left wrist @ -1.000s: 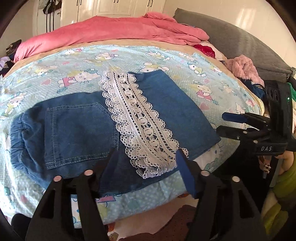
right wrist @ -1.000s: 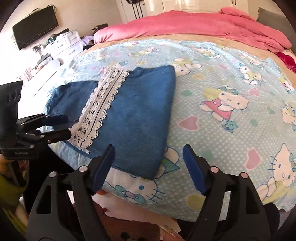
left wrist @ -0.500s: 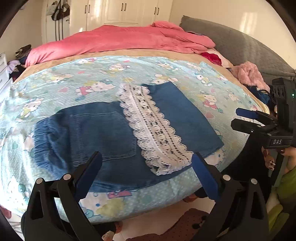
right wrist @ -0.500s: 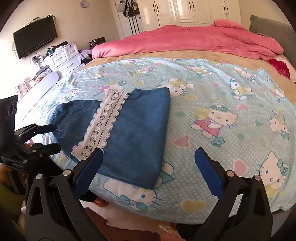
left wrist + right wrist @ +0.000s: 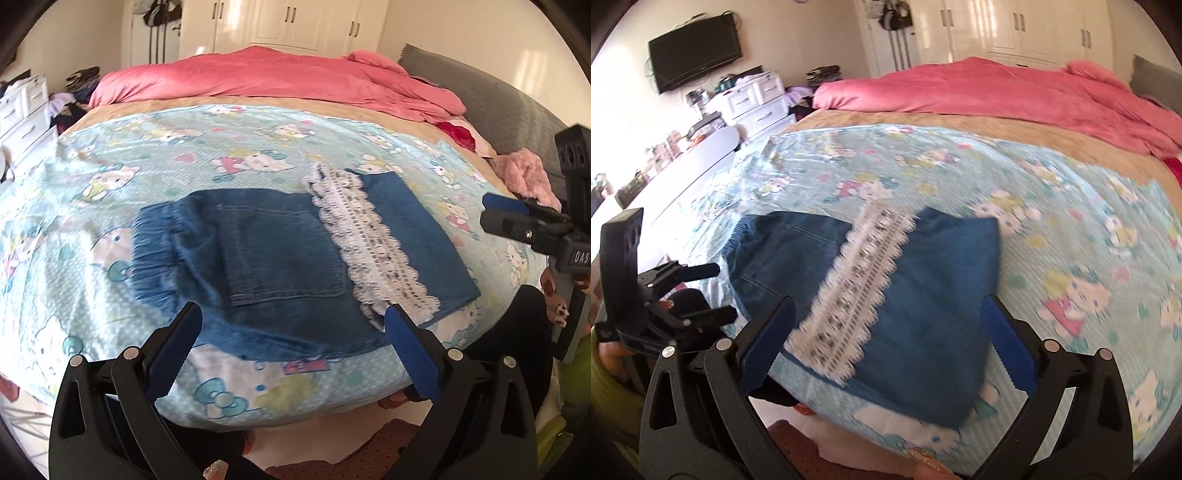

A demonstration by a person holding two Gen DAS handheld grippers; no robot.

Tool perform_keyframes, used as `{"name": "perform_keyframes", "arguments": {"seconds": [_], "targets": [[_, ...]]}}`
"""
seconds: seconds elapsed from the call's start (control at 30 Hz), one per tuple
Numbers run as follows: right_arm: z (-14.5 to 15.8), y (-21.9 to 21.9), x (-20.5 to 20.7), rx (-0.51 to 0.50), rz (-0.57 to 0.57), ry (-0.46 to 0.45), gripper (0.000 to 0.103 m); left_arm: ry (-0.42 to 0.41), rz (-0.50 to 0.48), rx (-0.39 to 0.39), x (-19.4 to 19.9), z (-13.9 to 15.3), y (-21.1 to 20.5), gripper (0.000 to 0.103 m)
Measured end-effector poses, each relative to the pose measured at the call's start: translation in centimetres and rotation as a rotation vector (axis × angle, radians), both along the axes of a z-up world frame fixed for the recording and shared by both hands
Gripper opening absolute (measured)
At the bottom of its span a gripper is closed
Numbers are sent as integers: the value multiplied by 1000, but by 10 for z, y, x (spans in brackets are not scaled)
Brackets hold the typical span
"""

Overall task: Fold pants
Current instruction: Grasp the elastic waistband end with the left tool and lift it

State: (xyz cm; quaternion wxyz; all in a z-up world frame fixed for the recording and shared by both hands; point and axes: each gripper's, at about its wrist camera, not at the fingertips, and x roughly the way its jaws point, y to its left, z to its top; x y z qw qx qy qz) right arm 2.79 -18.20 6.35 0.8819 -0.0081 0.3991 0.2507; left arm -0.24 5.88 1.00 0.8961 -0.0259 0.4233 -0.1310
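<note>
The pants (image 5: 280, 266) lie folded on the bed (image 5: 207, 155), close to its near edge, dark blue denim with a back pocket (image 5: 280, 254) facing up. A white lace band (image 5: 373, 243) runs across them where one part is laid over the other, and the elastic waist is bunched at the left end. They rest flat on a pale blue cartoon-cat sheet (image 5: 1071, 229).

The left gripper (image 5: 293, 345) hangs just off the near edge of the bed, its blue-padded fingers spread wide and holding nothing. The right gripper (image 5: 886, 339) sits the same way farther along the edge, fingers wide apart and empty, facing the folded leg end of the pants. Neither touches the cloth.

Behind the sheet a pink duvet (image 5: 280, 79) is heaped across the bed. White wardrobes (image 5: 295, 26) stand beyond it, and a TV (image 5: 694, 57) hangs on the wall above white drawers (image 5: 753, 99).
</note>
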Motion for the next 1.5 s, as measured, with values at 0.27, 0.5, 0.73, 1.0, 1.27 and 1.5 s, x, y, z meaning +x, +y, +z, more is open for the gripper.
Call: {"name": "perform_keyframes", "arguments": {"seconds": [0.27, 0.5, 0.73, 1.0, 1.27, 1.5], "targets": [[11, 57, 32, -34, 116, -6, 94, 46, 83, -32, 6, -15, 33, 99], [7, 110, 61, -64, 233, 31, 94, 87, 142, -85, 12, -27, 54, 99], [-7, 165, 75, -118, 364, 73, 94, 115, 166, -163, 20, -43, 65, 99], [-27, 217, 88, -201, 492, 106, 94, 111, 194, -313, 23, -55, 79, 78], [-52, 256, 109, -218, 552, 211, 94, 119, 184, -339, 28, -61, 79, 65], [-81, 263, 106, -164, 625, 304, 60, 124, 192, -366, 28, -65, 82, 68]]}}
